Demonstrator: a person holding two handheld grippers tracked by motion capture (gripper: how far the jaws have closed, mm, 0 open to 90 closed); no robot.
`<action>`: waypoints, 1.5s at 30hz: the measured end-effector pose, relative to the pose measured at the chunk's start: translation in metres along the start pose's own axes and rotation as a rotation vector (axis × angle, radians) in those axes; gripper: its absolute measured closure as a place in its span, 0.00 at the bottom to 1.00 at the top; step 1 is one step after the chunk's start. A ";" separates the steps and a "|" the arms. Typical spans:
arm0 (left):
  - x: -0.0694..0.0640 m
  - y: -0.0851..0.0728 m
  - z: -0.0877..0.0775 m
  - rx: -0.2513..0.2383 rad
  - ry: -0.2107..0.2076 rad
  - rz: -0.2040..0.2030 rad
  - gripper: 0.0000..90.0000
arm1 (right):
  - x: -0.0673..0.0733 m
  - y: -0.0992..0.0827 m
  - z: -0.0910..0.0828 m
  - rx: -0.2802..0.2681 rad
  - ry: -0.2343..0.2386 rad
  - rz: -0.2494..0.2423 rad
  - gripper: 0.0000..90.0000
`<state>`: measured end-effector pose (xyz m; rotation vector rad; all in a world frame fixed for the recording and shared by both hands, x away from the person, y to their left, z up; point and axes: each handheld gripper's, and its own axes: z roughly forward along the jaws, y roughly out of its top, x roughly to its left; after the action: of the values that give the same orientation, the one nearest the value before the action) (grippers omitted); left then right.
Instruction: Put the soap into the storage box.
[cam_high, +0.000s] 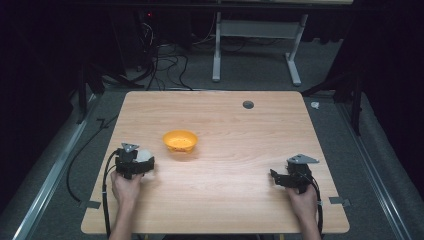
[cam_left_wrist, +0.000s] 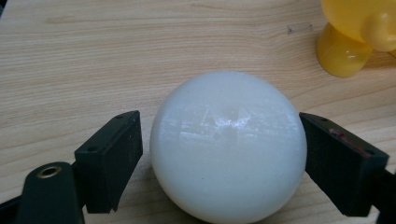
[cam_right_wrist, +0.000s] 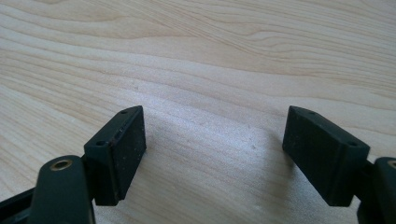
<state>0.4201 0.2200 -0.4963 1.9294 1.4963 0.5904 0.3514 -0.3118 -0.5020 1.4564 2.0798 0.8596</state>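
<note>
White ball (cam_left_wrist: 228, 147) between the fingers (cam_left_wrist: 112, 158) of the left gripper (cam_high: 134, 162), resting on the counter (cam_high: 235, 200) near its left edge, just left of and nearer than the yellow bowl (cam_high: 180, 141). The ball looks smooth, glossy and rigid, probably light; such a surface is likely slippery, so it is best held across its widest girth. The fingers stand spread on either side of that girth, a narrow gap visible at the left one and the right one at or very near the surface; no grip is evident. The left hand (cam_high: 126, 186) holds its gripper low and pointing forward. The right gripper (cam_high: 292, 176), near the right edge, lies low with fingers spread over bare wood.
</note>
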 end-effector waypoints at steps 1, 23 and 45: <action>0.000 0.000 0.001 0.003 -0.003 0.005 0.19 | 0.000 0.000 0.000 0.000 0.000 0.000 0.25; -0.001 -0.002 0.008 0.007 -0.004 0.020 0.25 | 0.000 0.000 0.000 0.000 0.000 0.000 0.25; 0.000 -0.002 0.003 0.007 -0.022 0.032 0.26 | 0.000 0.000 0.000 0.000 0.001 0.001 0.25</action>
<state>0.4212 0.2196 -0.4999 1.9628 1.4577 0.5769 0.3515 -0.3120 -0.5020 1.4569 2.0800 0.8608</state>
